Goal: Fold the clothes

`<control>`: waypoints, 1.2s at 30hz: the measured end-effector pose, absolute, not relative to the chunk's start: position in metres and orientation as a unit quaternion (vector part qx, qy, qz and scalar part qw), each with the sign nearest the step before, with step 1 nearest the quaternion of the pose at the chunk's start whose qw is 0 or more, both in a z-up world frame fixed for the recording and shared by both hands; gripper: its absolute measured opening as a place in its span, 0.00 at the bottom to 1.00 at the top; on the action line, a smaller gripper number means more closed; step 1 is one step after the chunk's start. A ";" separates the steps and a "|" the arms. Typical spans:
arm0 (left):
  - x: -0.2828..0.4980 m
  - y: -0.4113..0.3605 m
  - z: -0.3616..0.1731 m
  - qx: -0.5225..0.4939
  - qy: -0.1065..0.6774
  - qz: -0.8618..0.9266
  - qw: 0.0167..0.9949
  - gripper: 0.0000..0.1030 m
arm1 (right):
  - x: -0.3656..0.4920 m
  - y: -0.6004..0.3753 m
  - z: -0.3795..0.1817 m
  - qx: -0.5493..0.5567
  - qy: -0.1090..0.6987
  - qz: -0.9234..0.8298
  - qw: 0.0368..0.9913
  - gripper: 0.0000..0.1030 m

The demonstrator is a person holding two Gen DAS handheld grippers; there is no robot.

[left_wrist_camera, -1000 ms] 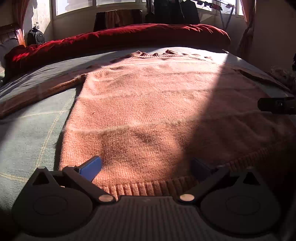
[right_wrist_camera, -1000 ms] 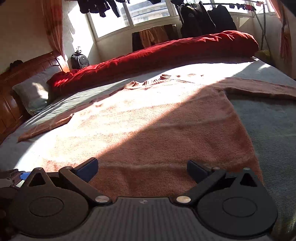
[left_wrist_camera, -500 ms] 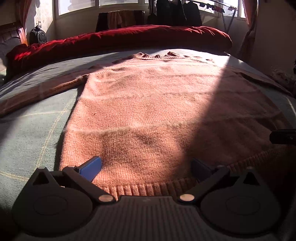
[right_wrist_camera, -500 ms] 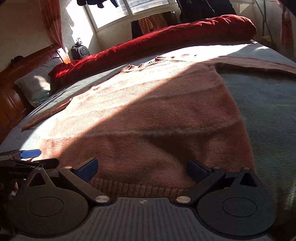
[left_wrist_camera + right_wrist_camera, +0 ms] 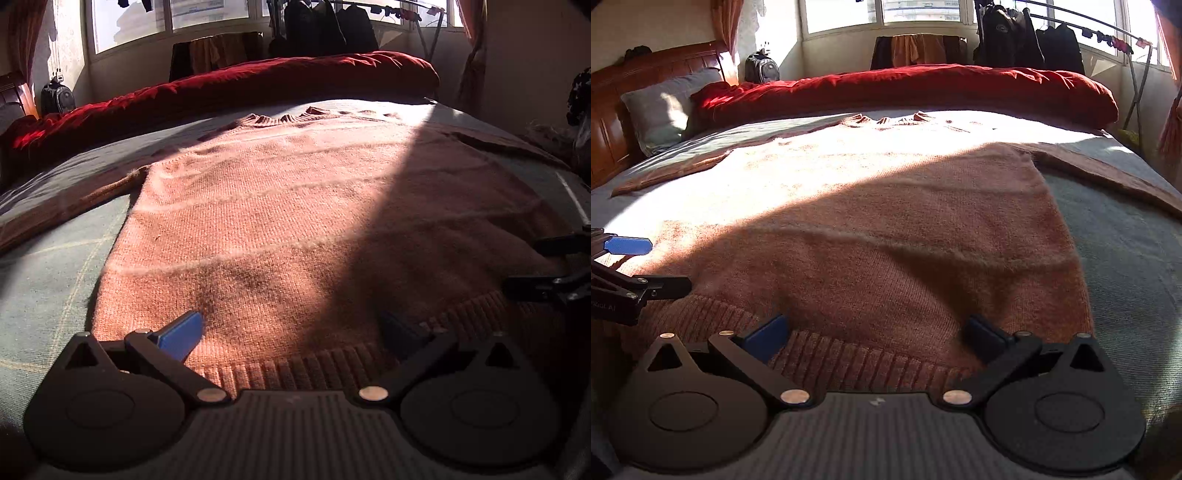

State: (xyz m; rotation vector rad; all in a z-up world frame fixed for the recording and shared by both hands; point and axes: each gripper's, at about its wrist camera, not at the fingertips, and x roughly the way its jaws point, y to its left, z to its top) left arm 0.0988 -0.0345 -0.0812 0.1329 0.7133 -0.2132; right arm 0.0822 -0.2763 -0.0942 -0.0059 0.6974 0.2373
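A salmon knit sweater (image 5: 295, 221) lies flat on the grey bedspread (image 5: 1126, 251), sleeves spread outward. Left gripper (image 5: 291, 328) and right gripper (image 5: 877, 332) hover at its ribbed hem (image 5: 849, 354), jaws wide apart. Bare bedspread flanks both sides.

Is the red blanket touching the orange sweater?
Apart. In the right wrist view a strip of grey bedsheet shows between the sweater's collar and the red blanket.

Almost no words to read

The left gripper (image 5: 646, 264) has tiny pale letters on its black side, seen in the right wrist view, but they are cut off and too small to read. Nothing else has words or numbers.
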 end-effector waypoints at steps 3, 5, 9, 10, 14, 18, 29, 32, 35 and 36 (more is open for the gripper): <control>0.093 -0.033 -0.080 0.067 0.352 -0.106 0.928 0.99 | 0.078 -0.274 -0.093 -0.023 0.343 0.119 0.931 1.00; 0.089 -0.033 -0.077 0.072 0.356 -0.109 0.925 0.99 | 0.076 -0.276 -0.091 -0.029 0.347 0.121 0.930 1.00; 0.087 -0.028 -0.056 0.071 0.343 -0.131 0.927 0.99 | 0.074 -0.278 -0.088 -0.028 0.357 0.120 0.926 1.00; 0.087 -0.025 -0.048 0.068 0.335 -0.138 0.930 0.99 | 0.074 -0.277 -0.086 -0.030 0.361 0.117 0.925 1.00; 0.086 -0.008 -0.005 0.085 0.284 -0.118 0.948 0.99 | 0.067 -0.275 -0.072 -0.053 0.355 0.086 0.929 1.00; 0.087 0.002 0.024 0.093 0.260 -0.090 0.957 0.99 | 0.059 -0.288 -0.062 -0.040 0.331 0.068 0.940 1.00; 0.112 -0.045 -0.035 0.054 0.336 -0.133 0.931 0.99 | 0.081 -0.287 -0.062 0.010 0.320 0.088 0.943 1.00; 0.123 -0.049 -0.064 0.040 0.388 -0.117 0.913 0.99 | 0.093 -0.274 -0.063 0.004 0.319 0.102 0.942 1.00; 0.119 -0.043 -0.073 0.031 0.392 -0.119 0.912 0.99 | 0.105 -0.259 -0.076 -0.004 0.342 0.109 0.933 1.00; 0.117 -0.041 -0.074 0.029 0.389 -0.121 0.913 0.99 | 0.105 -0.256 -0.082 -0.006 0.340 0.104 0.935 1.00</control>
